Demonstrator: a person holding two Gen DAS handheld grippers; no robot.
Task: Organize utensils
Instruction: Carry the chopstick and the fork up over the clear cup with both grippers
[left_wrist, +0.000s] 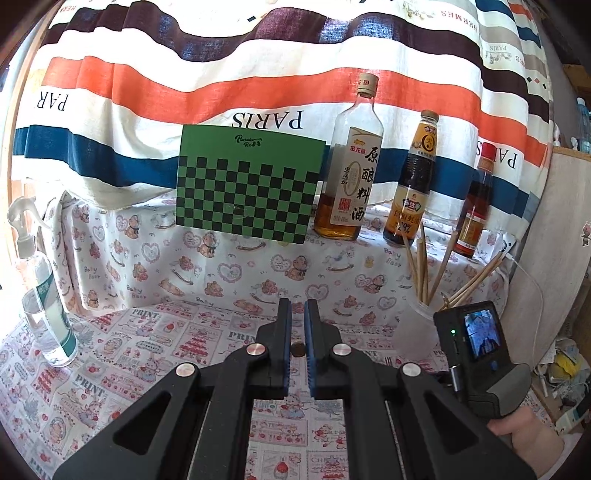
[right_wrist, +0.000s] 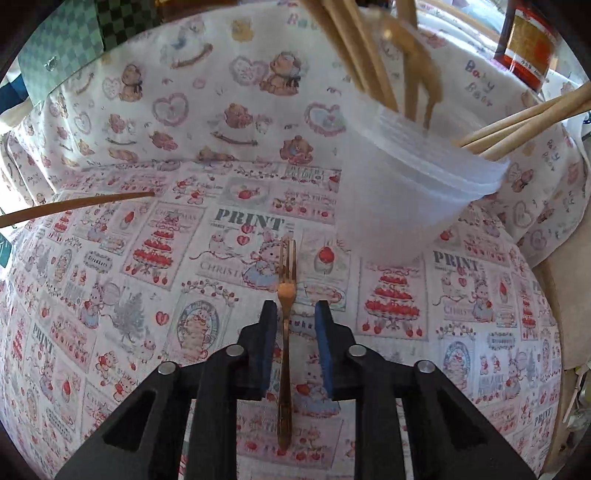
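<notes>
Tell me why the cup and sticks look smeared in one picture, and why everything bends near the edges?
Right wrist view: the plastic cup and chopsticks are motion-blurred, while the gold fork is sharp. Left wrist view: the fisheye lens bows the striped cloth and darkens the corners; daylight washes out the spray bottle.

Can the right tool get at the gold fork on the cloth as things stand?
Probably yes. The fork lies flat on the cloth, already between the right tool's parted jaws, pads not touching it. Nothing lies over it; the plastic cup stands clear beyond.
</notes>
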